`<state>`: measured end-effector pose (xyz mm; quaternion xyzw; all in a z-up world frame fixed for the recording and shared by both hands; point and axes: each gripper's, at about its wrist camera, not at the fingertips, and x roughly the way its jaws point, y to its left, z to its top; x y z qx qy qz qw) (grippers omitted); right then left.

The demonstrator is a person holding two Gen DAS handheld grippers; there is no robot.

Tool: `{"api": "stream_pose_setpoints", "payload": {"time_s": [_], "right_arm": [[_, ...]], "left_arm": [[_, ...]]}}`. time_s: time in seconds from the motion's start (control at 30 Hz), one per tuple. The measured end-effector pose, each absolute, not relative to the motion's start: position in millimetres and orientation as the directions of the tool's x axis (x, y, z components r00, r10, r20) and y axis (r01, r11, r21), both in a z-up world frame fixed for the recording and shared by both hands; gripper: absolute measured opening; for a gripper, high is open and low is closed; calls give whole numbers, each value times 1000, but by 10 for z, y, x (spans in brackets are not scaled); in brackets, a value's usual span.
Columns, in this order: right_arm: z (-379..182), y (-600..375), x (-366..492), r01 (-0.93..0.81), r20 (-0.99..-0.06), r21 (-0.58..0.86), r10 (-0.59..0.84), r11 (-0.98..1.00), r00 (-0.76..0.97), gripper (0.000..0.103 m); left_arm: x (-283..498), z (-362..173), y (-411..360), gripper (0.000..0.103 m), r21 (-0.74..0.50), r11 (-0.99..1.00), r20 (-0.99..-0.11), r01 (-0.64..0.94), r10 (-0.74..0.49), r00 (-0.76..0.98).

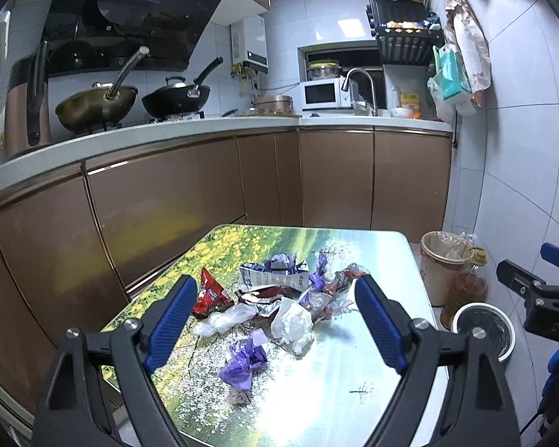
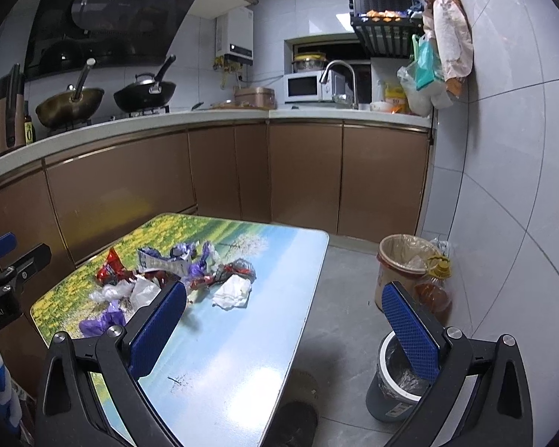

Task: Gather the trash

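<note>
A heap of trash lies on the landscape-print table (image 1: 316, 402): a red wrapper (image 1: 209, 294), a white-blue carton piece (image 1: 275, 277), a crumpled white tissue (image 1: 292, 322), a clear plastic bag (image 1: 223, 319) and a purple wrapper (image 1: 244, 363). My left gripper (image 1: 275, 322) is open and empty, hovering above the heap. My right gripper (image 2: 285, 326) is open and empty, over the table's right edge, right of the tissue (image 2: 233, 292). A dark bin with a white rim (image 2: 395, 383) stands on the floor under its right finger; it also shows in the left wrist view (image 1: 484, 329).
A tan bin with a liner (image 2: 400, 264) and an oil bottle (image 2: 434, 290) stand by the right wall. Brown cabinets (image 2: 130, 186) and a counter with woks, a microwave and a sink run behind the table. Grey floor (image 2: 346, 298) lies between table and bins.
</note>
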<state>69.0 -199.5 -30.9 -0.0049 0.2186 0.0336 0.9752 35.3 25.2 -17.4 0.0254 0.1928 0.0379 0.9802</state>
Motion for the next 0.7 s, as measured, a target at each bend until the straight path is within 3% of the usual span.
{"api": "stream_pose_setpoints", "payload": {"time_s": [0.7], "right_arm": [[-650, -1762, 1211, -121, -540, 6, 105, 993, 835, 103]], "left_arm": [[898, -604, 446, 86, 21, 999, -522, -47, 50, 851]]}}
